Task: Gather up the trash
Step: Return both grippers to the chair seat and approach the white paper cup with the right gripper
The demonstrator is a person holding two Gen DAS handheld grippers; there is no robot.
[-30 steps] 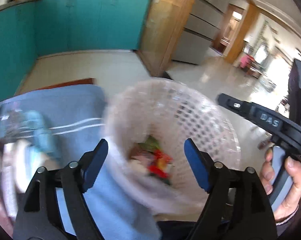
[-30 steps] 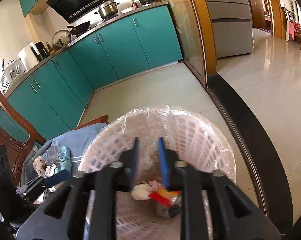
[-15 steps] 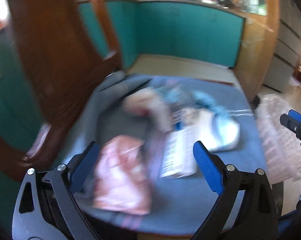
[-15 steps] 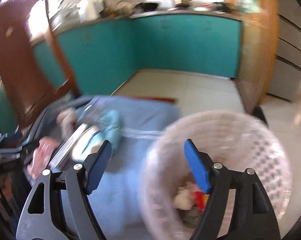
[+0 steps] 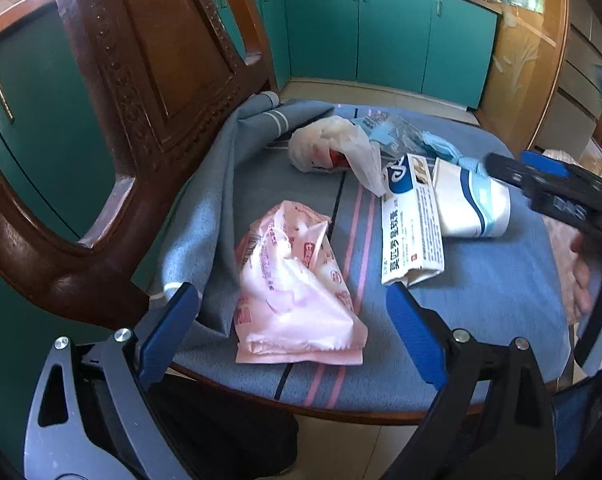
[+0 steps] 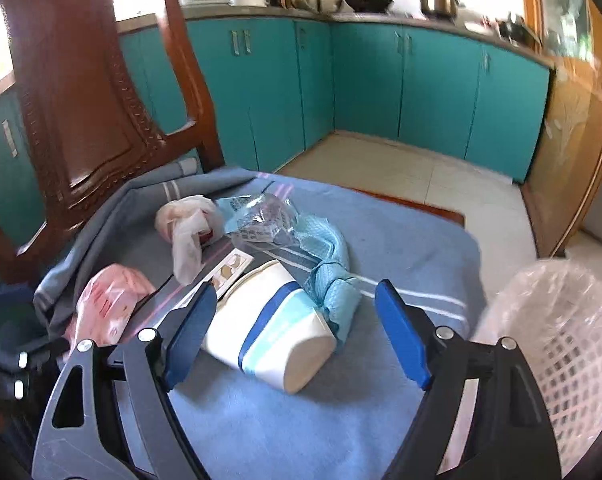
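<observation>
Trash on the chair cloth, under and ahead of your tools.

Between your left tool's open fingers lies a crumpled pink wrapper (image 5: 297, 288); ahead and to its right sits a flattened printed carton (image 5: 411, 220), with a knotted white bag (image 5: 333, 148) farther ahead. Between your right tool's fingers a white paper cup with blue bands (image 6: 269, 328) lies on its side, a blue cloth (image 6: 329, 264) touching its far side. The lined white basket (image 6: 561, 340) stands to that tool's right.

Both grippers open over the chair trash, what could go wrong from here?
1. The paper cup lies on its side between the right gripper fingers; a squeeze could crush it or roll it away.
2. The pink bag is limp; the left gripper may pinch the blue cloth too.
3. The basket sits off the seat edge, so drops could miss.
</observation>
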